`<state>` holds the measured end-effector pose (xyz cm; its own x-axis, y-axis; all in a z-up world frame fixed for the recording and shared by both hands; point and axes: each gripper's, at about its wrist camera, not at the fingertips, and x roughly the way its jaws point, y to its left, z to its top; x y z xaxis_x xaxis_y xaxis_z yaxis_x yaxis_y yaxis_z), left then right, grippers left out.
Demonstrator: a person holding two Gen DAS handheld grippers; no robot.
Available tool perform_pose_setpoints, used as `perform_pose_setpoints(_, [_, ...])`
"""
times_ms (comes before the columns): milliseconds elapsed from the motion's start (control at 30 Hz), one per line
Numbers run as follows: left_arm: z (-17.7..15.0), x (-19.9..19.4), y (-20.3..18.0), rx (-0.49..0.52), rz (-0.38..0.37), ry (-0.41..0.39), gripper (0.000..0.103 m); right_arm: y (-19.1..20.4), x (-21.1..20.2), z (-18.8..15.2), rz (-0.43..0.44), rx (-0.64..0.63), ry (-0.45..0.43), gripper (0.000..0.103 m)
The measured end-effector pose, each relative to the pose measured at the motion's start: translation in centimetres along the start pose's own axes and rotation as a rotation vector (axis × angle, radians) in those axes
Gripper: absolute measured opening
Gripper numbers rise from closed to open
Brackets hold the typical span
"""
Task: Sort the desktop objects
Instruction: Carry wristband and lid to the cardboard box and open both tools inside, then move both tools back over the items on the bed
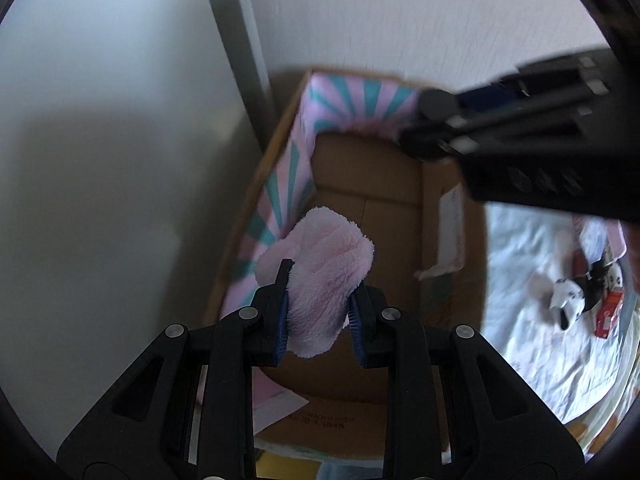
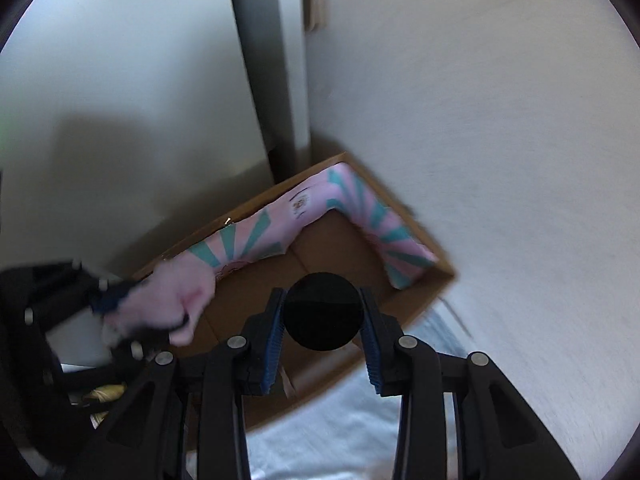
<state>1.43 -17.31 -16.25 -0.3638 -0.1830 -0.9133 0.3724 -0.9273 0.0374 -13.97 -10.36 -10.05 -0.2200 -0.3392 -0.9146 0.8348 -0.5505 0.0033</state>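
Left wrist view: left tongs (image 1: pixel 320 304) clenched on pink fluffy cloth (image 1: pixel 320 276), right tongs (image 2: pixel 322 322) around blurred black disc (image 2: pixel 323 311).

Both claws tilt steeply down. L claw (image 1: pixel 318 304) pads clamped on sth fluffy; R claw (image 2: pixel 322 312) pads clamped on sth round.

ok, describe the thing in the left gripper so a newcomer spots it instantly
Start at the open cardboard box lined with pink-and-teal striped paper, set against the white wall. Above its floor, the left gripper is shut on a fluffy pale-pink plush item. Its fuzzy pile and soft colour set it apart from the smooth round black object held by the right gripper.
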Motion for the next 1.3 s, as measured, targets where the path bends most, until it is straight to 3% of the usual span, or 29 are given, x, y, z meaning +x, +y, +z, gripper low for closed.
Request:
perform_pose_setpoints(167, [-1.2, 2.6, 0.0, -0.028, -0.029, 0.06, 0.022, 0.6, 5.6, 1.1, 0.003, -0.023, 0.101, 0.033])
perform_pose_setpoints(467, [-2.1, 3.6, -0.2, -0.051, -0.047, 0.087, 0.022, 0.6, 8.4, 0.7, 0.025, -0.019, 0.149, 0.033])
perform_pose_setpoints(500, [-2.2, 3.6, -0.3, -0.049, -0.046, 0.086, 0.026, 0.6, 8.5, 0.7, 0.029, -0.019, 0.151, 0.033])
perform_pose_setpoints(567, [-2.3, 3.1, -0.6, -0.039, -0.036, 0.071, 0.043, 0.7, 8.6, 0.6, 0.035, -0.017, 0.152, 0.033])
perform_pose_setpoints(600, [-2.3, 2.9, -0.8, -0.029, -0.027, 0.063, 0.06, 0.7, 8.6, 0.6, 0.032, -0.015, 0.152, 0.033])
perform_pose_setpoints(633, [-2.4, 2.6, -1.1, -0.019, -0.017, 0.052, 0.07, 0.7, 8.7, 0.6, 0.031, -0.012, 0.156, 0.037])
perform_pose_setpoints(733, [-2.4, 1.4, -1.9, 0.018, 0.029, 0.017, 0.078, 0.5, 8.7, 0.9, 0.034, 0.017, 0.158, 0.065])
perform_pose_setpoints(800, [-2.4, 0.9, -2.2, 0.026, 0.026, 0.012, 0.079, 0.1, 8.5, 1.0, 0.034, 0.044, 0.157, 0.072])
perform_pose_setpoints(1300, [-3.5, -2.2, -2.7, 0.032, 0.015, -0.013, 0.08, -1.6, 5.5, 0.2, -0.001, 0.103, 0.106, 0.072])
